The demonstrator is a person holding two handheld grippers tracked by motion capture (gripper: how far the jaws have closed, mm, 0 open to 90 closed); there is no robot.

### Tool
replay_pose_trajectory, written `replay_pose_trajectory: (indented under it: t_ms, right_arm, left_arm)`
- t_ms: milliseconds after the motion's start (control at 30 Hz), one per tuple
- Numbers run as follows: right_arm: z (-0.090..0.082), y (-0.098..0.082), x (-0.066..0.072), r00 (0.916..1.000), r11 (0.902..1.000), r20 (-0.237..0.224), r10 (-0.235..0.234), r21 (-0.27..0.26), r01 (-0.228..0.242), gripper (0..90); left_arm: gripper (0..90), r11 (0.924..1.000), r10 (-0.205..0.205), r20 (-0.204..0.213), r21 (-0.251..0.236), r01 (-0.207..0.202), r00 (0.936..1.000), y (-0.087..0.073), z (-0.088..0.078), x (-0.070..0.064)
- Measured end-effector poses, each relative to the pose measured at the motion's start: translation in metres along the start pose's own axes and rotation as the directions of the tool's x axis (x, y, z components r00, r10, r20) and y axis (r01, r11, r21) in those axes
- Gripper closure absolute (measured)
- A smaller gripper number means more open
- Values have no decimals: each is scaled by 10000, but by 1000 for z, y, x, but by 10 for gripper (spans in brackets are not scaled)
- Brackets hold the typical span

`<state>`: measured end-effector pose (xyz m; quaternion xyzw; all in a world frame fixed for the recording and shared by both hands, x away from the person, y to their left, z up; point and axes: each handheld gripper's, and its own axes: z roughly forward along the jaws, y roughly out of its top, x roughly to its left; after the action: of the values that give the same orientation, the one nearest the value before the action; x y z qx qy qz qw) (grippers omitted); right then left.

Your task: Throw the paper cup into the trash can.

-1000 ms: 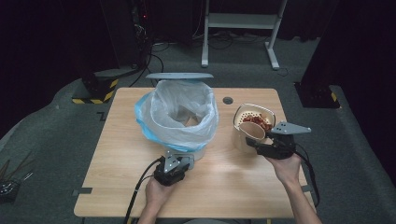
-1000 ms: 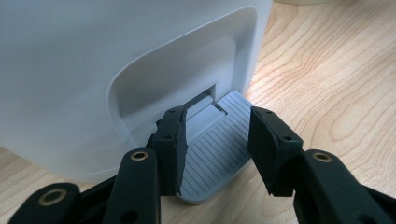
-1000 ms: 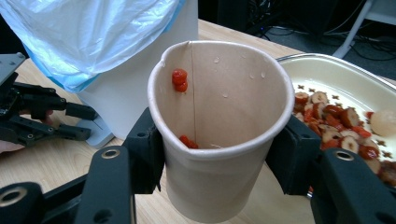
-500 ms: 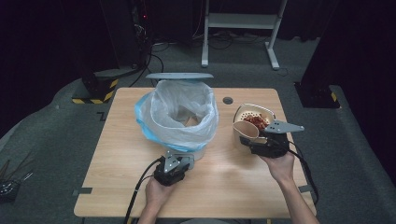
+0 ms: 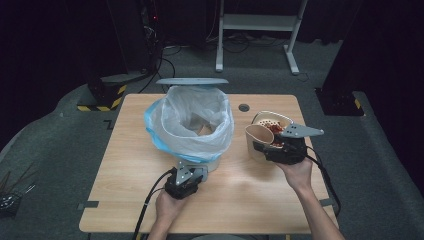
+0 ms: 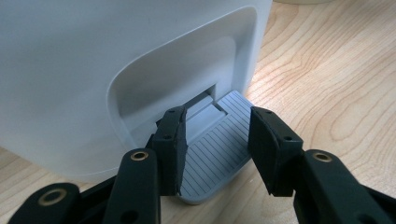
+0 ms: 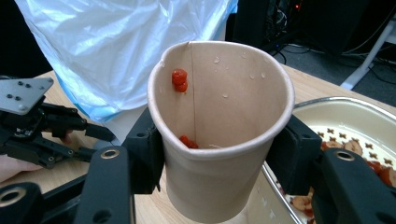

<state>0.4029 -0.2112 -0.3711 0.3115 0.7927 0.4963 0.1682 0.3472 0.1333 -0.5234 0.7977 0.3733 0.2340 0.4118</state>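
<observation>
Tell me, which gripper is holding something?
The right gripper. It is shut on the paper cup, squeezing its sides. The left gripper is open, with its jaws either side of the bin's grey pedal.

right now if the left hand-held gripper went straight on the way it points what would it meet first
The left hand-held gripper is open over the grey foot pedal of the white bin. Going straight on, it would probably meet the bin's recessed front wall just behind the pedal.
</observation>
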Motion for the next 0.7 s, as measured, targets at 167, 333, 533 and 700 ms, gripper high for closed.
replay_pose_trajectory:
  t_ms: [167, 333, 533, 700]
  right_arm:
    - [1, 6, 2, 9999, 9999, -45, -156, -63, 156, 440]
    - [2, 11, 3, 9998, 9998, -138, -107, -170, 105, 440]
    - [3, 16, 4, 9994, 9996, -322, -110, -280, 101, 440]
    - [3, 24, 3, 9986, 9992, -532, -6, -388, -15, 439]
  left_arm:
    - [569, 10000, 2, 1, -2, -2, 10000, 0, 0, 0]
    - [570, 10000, -4, 15, 15, 4, 10000, 0, 0, 0]
    - [570, 10000, -2, 9, -1, 2, 10000, 0, 0, 0]
    - [569, 10000, -6, 27, 14, 6, 10000, 0, 0, 0]
